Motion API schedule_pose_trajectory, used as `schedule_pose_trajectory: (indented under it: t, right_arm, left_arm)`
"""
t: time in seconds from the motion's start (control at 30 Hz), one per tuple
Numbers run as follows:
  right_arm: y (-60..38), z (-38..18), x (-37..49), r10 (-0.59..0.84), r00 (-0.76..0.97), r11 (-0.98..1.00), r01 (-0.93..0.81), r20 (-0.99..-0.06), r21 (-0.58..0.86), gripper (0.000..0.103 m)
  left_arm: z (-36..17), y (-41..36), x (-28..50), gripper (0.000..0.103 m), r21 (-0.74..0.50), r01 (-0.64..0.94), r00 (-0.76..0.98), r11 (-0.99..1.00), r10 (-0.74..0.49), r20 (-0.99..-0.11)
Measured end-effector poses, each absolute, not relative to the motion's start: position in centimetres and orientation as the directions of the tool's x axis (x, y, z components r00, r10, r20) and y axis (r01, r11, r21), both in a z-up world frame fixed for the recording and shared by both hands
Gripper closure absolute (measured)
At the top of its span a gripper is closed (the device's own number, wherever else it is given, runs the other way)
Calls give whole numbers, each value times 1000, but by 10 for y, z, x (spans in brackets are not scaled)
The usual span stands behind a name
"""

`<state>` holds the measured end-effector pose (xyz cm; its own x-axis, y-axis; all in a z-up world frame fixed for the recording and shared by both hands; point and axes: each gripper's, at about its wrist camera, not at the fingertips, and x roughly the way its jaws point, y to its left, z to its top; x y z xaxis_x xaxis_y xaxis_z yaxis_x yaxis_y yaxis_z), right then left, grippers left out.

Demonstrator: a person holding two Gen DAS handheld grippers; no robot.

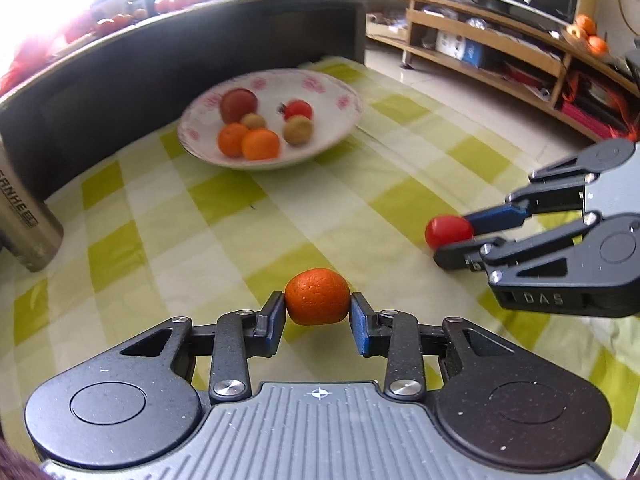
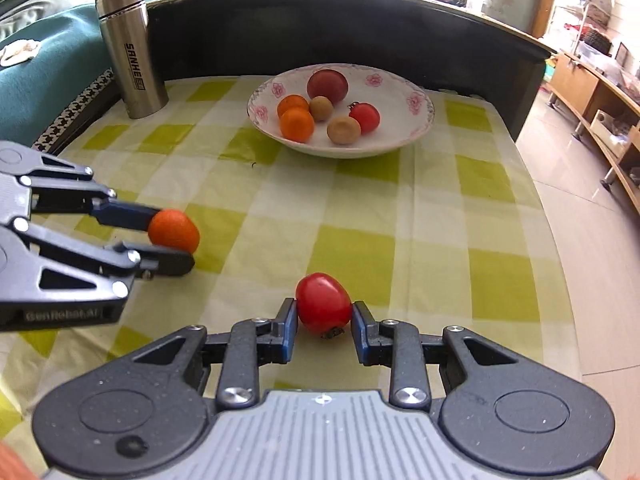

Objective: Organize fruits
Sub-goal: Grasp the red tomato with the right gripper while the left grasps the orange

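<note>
Both grippers are gripping fruit, left gripper pinching the orange, right gripper the tomato, bowl lying straight ahead.

The bowl sits on the table, far back. The bottle stands left of it.

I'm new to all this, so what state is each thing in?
Left claw: shut on the orange.
Right claw: shut on the tomato.
Plate: upright, holding six fruits.
Steel flask: standing, lid on.
</note>
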<state>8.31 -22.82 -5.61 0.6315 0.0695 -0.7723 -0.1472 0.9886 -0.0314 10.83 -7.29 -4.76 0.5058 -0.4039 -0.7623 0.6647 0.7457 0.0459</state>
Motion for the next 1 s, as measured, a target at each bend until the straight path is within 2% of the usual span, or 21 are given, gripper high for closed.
schedule_pose_trajectory:
  t: [0.17,0.23,0.3,0.43,0.67,1.0]
  right_arm:
    - [-223,-58,80,45,643,986,-154,-765,-72,68]
    - [-224,-57,82,63,635,986,-160,-770,-52,66]
    - [-225,-56,80,63,642,986,-160,-764,-54,57]
    - [-226,-51,76,73,660,980,-186,-747,-68,51]
    - [-229,-55,80,86,651,977,-204,-754,-65,50]
    - [-230,-62,88,92,658,977,-204,-747,-59,49]
  left_arm:
    - [-56,-79,98,59,100,683,516,724,-381,-767]
    - [-57,-79,97,56,109,680,518,725,-370,-771]
    - [-56,-77,96,54,114,674,525,730,-365,-769]
    - [-53,-71,93,50,123,658,537,743,-349,-768]
    - [-54,-73,92,45,116,638,542,761,-338,-769]
    - [-59,-80,99,43,78,651,530,755,-379,-758]
